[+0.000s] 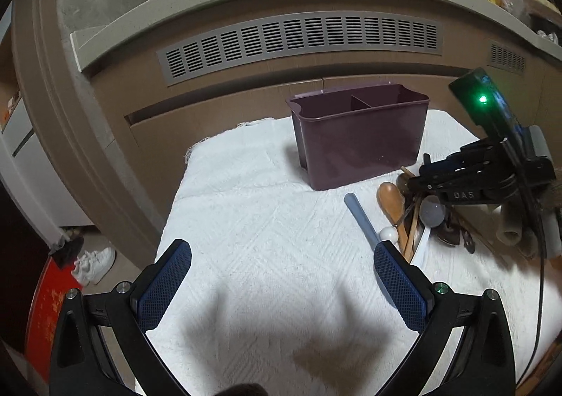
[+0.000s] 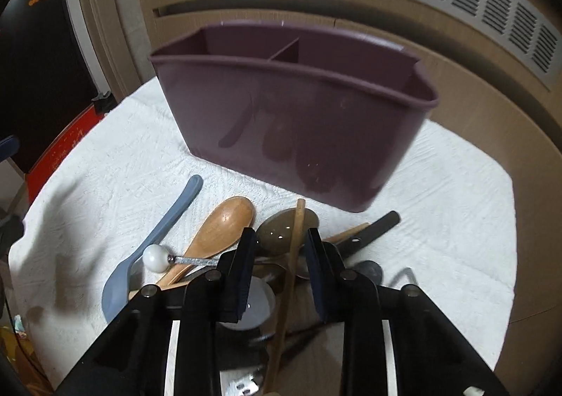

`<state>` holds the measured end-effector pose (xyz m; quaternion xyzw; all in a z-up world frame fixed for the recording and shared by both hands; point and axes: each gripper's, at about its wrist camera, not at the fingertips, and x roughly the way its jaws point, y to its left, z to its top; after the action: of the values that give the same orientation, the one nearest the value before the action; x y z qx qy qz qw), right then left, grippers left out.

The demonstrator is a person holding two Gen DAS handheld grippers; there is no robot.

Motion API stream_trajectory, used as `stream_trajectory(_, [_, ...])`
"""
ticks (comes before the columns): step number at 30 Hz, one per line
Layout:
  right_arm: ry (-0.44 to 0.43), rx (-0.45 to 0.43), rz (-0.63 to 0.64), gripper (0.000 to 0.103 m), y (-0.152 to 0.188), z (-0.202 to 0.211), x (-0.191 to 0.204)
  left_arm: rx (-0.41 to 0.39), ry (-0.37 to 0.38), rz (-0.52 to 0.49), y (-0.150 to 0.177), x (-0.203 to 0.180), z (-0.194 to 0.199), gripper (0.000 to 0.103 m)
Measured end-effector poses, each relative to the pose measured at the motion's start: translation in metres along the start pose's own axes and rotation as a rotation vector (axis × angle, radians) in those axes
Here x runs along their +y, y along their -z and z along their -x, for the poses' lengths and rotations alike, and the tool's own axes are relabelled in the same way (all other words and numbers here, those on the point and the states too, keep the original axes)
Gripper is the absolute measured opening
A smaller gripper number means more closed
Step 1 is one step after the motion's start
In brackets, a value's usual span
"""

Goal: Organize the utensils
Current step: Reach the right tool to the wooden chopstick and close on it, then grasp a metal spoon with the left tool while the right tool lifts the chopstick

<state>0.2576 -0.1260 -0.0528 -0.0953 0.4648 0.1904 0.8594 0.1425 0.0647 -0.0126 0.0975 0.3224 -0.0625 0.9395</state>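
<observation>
On the white towel-covered worktop point(image 2: 439, 206), just in front of the plum two-compartment caddy point(image 2: 291, 115), utensils lie in a loose crossed heap: a wooden spoon point(image 2: 224, 224), a grey-blue silicone spoon point(image 2: 154, 241), a white-knobbed metal piece point(image 2: 156, 257), a dark-bowled spoon point(image 2: 281, 231), a black handle point(image 2: 372, 227), and a thin wooden stick point(image 2: 291, 262) running over the pile. Right hand-held gripper point(image 2: 281, 245) points steeply down at the heap, jaws narrowed either side of the stick; whether the pads press it, I cannot tell. Left hand-held gripper point(image 1: 281, 255) hangs over bare towel with jaws wide, nothing between them. Both caddy compartments look empty, as far as the view reaches in. Handling judgement: the stick is light, stiff and slim, so likely to pivot or slip in a narrow pinch; take it near mid-length, square across the pads. Wooden spoon: grip the neck below the bowl. Silicone spoon may flex; metal pieces look slick. Neighbours overlap, so lifting one may drag others.
</observation>
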Motion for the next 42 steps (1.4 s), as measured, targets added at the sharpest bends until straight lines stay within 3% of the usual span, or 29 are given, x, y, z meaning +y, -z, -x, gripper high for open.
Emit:
stream_trajectory(6, [0.020, 0.030, -0.007, 0.022, -0.004, -0.016, 0.002, -0.003, 0.016, 0.039, 0.000, 0.004, -0.003, 0.103])
stream_trajectory(9, [0.001, 0.040, -0.017, 0.006, -0.005, -0.016, 0.002, 0.001, -0.003, 0.045, -0.002, 0.000, -0.005, 0.103])
stream_trajectory(12, [-0.015, 0.028, -0.025, 0.006, 0.000, -0.004, -0.004, -0.022, 0.019, 0.011, -0.009, -0.012, -0.003, 0.103])
stream_trajectory(21, [-0.054, -0.052, -0.079, 0.006, 0.027, 0.059, -0.036, 0.029, 0.349, -0.316, -0.033, -0.106, -0.024, 0.101])
stream_trajectory(24, [-0.060, -0.075, -0.107, 0.006, 0.038, 0.071, -0.045, 0.103, 0.470, -0.313, -0.044, -0.122, -0.045, 0.090])
stream_trajectory(26, [-0.063, -0.081, -0.126, 0.006, 0.043, 0.075, -0.054, 0.160, 0.506, -0.287, -0.052, -0.130, -0.063, 0.075])
stream_trajectory(29, [-0.065, -0.085, -0.149, 0.006, 0.049, 0.075, -0.065, 0.208, 0.508, -0.266, -0.062, -0.137, -0.087, 0.062])
stream_trajectory(31, [-0.067, -0.089, -0.165, 0.006, 0.053, 0.075, -0.068, 0.218, 0.472, -0.283, -0.073, -0.146, -0.103, 0.055])
stream_trajectory(37, [-0.094, -0.103, -0.226, 0.006, 0.063, 0.074, -0.090, 0.331, 0.426, -0.343, -0.079, -0.165, -0.152, 0.054])
stream_trajectory(42, [-0.109, -0.111, -0.242, 0.006, 0.069, 0.075, -0.098, 0.331, 0.390, -0.338, -0.078, -0.172, -0.163, 0.049])
